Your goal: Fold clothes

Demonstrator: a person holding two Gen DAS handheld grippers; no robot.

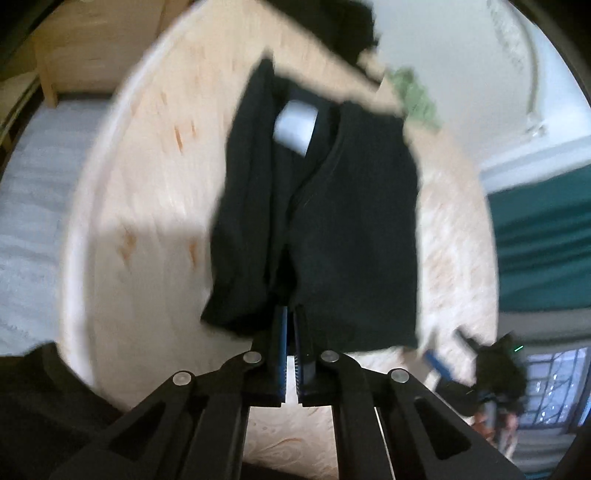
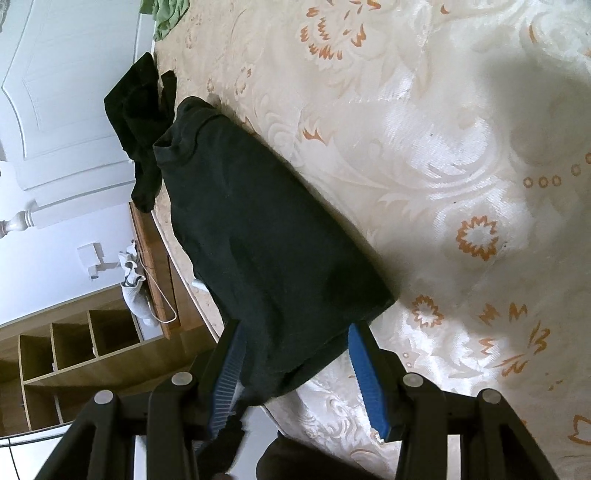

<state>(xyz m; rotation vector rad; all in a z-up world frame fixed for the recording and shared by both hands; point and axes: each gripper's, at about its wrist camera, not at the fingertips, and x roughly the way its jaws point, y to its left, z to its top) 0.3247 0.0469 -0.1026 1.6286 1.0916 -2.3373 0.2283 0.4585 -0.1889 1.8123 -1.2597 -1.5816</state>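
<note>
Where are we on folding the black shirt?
Done: the black shirt lies on the bed partly folded, narrowed lengthwise. In hand: the left gripper is shut on its hem; the right gripper is open around the near edge. Left: the final fold, then the black pile and green garment.

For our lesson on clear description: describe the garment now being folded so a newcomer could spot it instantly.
Start at the cream floral mattress. Near its edge lies a dark garment, partly folded into a flat slab, with the left gripper pinching its hem and the right gripper open around it. Unlike the crumpled black clothing and the green cloth beyond, it is smooth, with a white neck label.
</note>
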